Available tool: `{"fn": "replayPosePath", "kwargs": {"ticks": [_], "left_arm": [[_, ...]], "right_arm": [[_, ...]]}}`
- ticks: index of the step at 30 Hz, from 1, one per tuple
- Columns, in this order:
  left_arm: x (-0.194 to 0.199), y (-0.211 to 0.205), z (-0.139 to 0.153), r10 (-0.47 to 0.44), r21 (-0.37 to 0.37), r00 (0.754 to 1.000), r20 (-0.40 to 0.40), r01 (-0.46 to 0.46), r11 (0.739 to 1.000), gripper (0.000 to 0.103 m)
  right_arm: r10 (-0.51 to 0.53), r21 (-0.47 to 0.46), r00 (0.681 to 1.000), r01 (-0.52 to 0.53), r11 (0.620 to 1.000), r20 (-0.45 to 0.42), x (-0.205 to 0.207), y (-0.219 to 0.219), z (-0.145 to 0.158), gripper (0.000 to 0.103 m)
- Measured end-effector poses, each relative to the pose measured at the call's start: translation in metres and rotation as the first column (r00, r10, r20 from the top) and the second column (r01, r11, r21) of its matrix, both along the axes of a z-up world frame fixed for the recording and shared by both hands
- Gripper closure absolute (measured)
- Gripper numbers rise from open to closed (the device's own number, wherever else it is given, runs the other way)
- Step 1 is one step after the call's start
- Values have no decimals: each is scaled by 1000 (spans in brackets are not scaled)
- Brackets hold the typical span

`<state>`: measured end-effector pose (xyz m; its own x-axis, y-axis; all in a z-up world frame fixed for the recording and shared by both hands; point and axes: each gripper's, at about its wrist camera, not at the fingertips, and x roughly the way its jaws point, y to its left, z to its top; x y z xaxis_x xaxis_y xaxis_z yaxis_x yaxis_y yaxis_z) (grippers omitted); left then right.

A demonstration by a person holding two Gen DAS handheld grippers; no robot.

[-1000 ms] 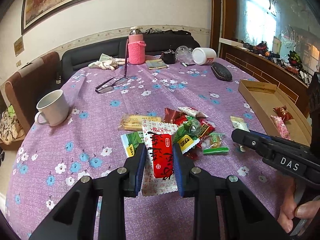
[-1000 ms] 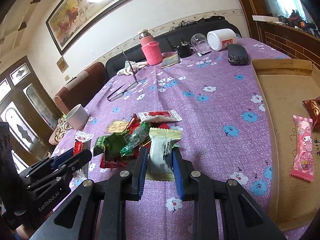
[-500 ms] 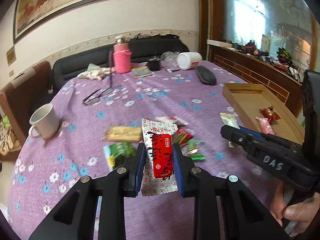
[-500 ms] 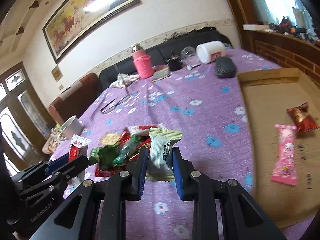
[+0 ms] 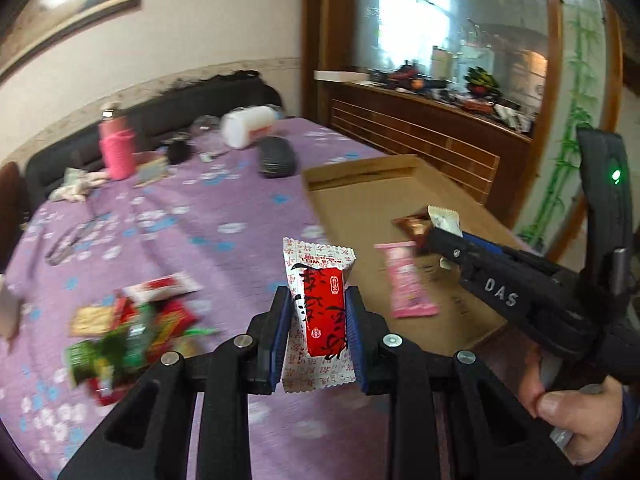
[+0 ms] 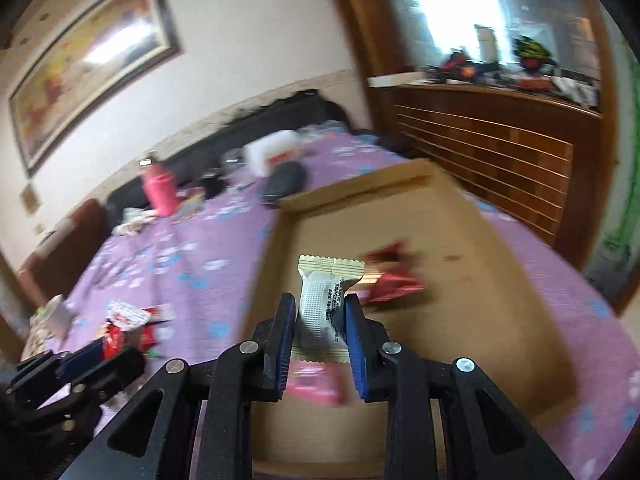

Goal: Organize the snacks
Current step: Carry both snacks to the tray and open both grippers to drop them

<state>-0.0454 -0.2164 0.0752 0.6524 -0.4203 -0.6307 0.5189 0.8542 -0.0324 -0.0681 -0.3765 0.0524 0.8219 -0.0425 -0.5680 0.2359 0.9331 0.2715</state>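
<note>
Far left: pink knitted-sleeve bottle (image 5: 116, 148) on purple floral tablecloth (image 5: 208, 216). Near left: loose snack pile (image 5: 132, 328). Centre: left gripper (image 5: 318, 334), fingers clamped on upright red-and-white snack packet (image 5: 320, 312), held above tablecloth beside box edge. Right: shallow cardboard box (image 6: 460, 216) holding pink packet (image 5: 406, 280) and red packet (image 6: 394, 284). Above box: right gripper (image 6: 322, 342), fingers pinching white-and-cream snack packet (image 6: 324, 300).

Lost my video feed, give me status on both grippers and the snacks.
Left gripper shut on red-and-white packet. Right gripper shut on cream packet, over cardboard tray. Nothing blocking.
</note>
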Motion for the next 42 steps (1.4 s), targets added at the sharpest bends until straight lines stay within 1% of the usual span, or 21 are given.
{"fn": "replayPosePath", "kwargs": {"ticks": [4, 8, 10, 15, 18, 19, 21, 25, 26, 27, 29, 33, 36, 38, 40, 42], "left_arm": [[8, -38, -4, -64, -41, 995, -70, 62, 997, 78], [12, -68, -14, -126, -62, 984, -125, 119, 991, 78], [14, -73, -22, -142, -71, 978, -152, 132, 989, 78], [27, -74, -41, -153, -81, 966, -209, 138, 987, 78], [31, -74, -47, -156, -79, 962, -223, 142, 987, 78], [32, -73, -49, -162, -82, 961, -226, 147, 986, 78], [30, -74, -49, -171, -79, 963, -207, 158, 984, 76], [28, -74, -50, -185, -81, 964, -193, 173, 982, 74], [27, -73, -49, -190, -85, 963, -191, 177, 981, 70], [26, -72, -49, -196, -98, 962, -187, 181, 979, 62], [23, -70, -47, -193, -103, 967, -166, 177, 979, 51], [18, -70, -41, -185, -99, 974, -132, 173, 980, 51], [14, -67, -35, -175, -102, 977, -123, 163, 981, 51], [12, -62, -28, -161, -106, 980, -117, 149, 983, 51], [9, -56, -20, -131, -89, 985, -115, 122, 989, 51], [7, -46, -14, -109, -87, 987, -121, 99, 991, 51]], "right_arm": [[-78, 4, 997, 78, 997, -24, -11, -36, -5, 77], [-91, 34, 995, 92, 995, -45, -18, -54, -13, 77], [-68, 67, 996, 72, 995, -56, -14, -57, -17, 77], [-38, 66, 996, 44, 997, -86, -9, -53, -21, 76], [-18, 110, 992, 32, 993, -124, -3, -55, -29, 76], [-16, 126, 990, 34, 991, -140, -1, -57, -33, 76], [-15, 138, 988, 37, 990, -155, 1, -58, -36, 76], [-22, 120, 985, 43, 992, -174, 4, -56, -37, 76], [-23, 118, 984, 44, 992, -176, 4, -56, -37, 76], [-22, 119, 984, 43, 992, -174, 4, -56, -37, 76], [-24, 120, 985, 44, 992, -169, 4, -56, -36, 76], [-35, 135, 990, 54, 989, -137, -2, -60, -33, 76], [-52, 152, 994, 65, 986, -92, -10, -63, -29, 76], [-71, 154, 995, 81, 985, -72, -15, -64, -27, 76], [-86, 143, 994, 94, 985, -61, -18, -63, -23, 76], [-77, 144, 995, 85, 986, -59, -20, -58, -18, 76]]}}
